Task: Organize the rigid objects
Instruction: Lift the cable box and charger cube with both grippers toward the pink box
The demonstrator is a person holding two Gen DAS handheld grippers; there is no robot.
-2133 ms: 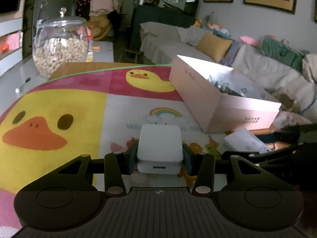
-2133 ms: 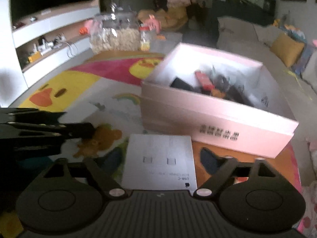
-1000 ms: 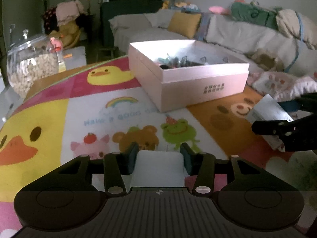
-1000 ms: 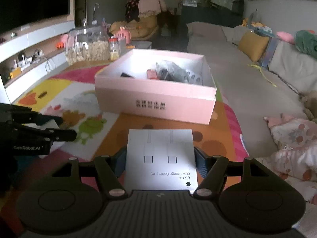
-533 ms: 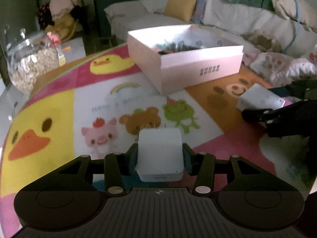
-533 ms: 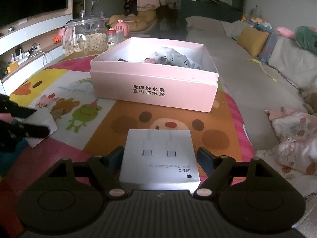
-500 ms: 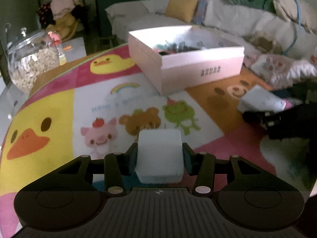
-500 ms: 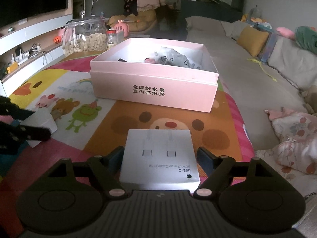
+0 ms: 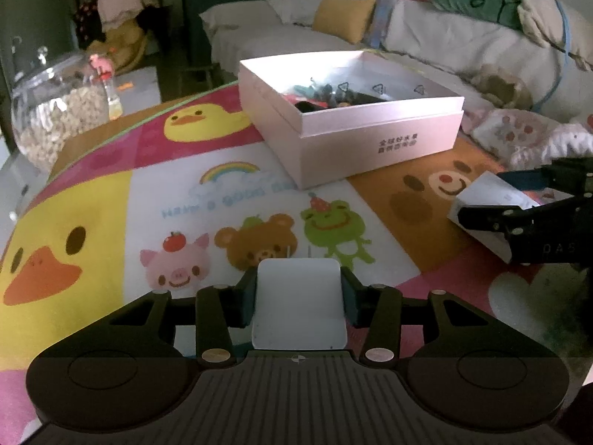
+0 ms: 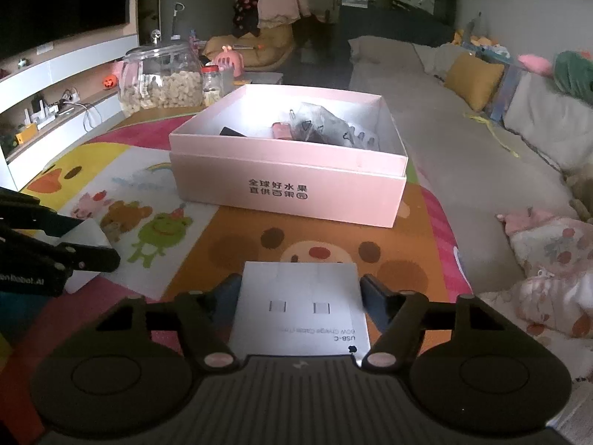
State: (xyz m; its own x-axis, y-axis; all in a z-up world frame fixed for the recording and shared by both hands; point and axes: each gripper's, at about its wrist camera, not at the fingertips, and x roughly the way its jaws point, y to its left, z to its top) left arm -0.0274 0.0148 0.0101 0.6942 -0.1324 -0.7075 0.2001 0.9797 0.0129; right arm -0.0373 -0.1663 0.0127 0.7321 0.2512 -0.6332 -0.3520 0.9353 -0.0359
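My left gripper (image 9: 298, 294) is shut on a white power adapter (image 9: 299, 304) with two prongs pointing forward, held above the cartoon mat. My right gripper (image 10: 300, 302) is shut on a flat white USB-C cable box (image 10: 302, 315). An open pink box (image 9: 348, 118) with several small items inside stands ahead on the mat; it also shows in the right wrist view (image 10: 289, 170). The right gripper with its white box appears at the right of the left wrist view (image 9: 519, 218). The left gripper appears at the left of the right wrist view (image 10: 48, 252).
A colourful cartoon mat (image 9: 111, 200) covers the table. A glass jar of snacks (image 9: 55, 111) stands at the far left corner, also in the right wrist view (image 10: 163, 81). A sofa with cushions (image 9: 407, 37) lies behind the table. Floral cloth (image 10: 548, 259) lies at the right.
Both grippers have pulled back from the pink box and now face it from the near side, each still holding its object. In the last half second little moved.
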